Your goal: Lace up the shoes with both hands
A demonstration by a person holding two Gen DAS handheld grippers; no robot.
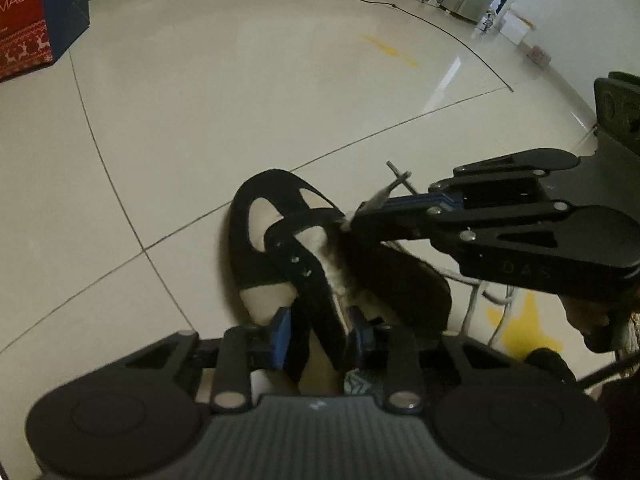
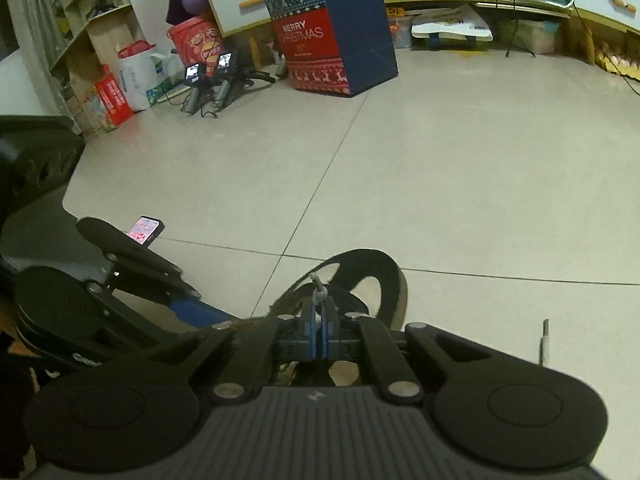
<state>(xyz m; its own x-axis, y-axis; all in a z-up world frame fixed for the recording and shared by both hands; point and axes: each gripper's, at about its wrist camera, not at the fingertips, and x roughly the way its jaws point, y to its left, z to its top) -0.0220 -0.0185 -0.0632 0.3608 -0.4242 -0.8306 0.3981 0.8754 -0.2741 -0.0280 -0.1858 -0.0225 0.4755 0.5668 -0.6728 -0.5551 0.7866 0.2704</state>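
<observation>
So the whole thing sits on a pale tiled floor, glossy, with dark grout lines crossing it. Biggest item back there is a navy and red Christmas gift box standing near the shelving at the far edge of the floor, well apart from the action.

The shoe is a black one with cream panels, lying on the floor close in front of both cameras, toe pointing away, right next to a grout crossing. You can see small eyelets along the black strip beside the tongue.

Left gripper: its blue pads straddle the black eyelet strip of the shoe, one on each side, gap fairly narrow. Can't tell if the pads actually press on the strip.

Right gripper comes in from the right side of the left camera's view, over the middle of the shoe. Its jaws are pinched together on the grey lace, whose stiff tip pokes up just past the pads.

A second lace end stands up off to the right, apart from the shoe.
</observation>
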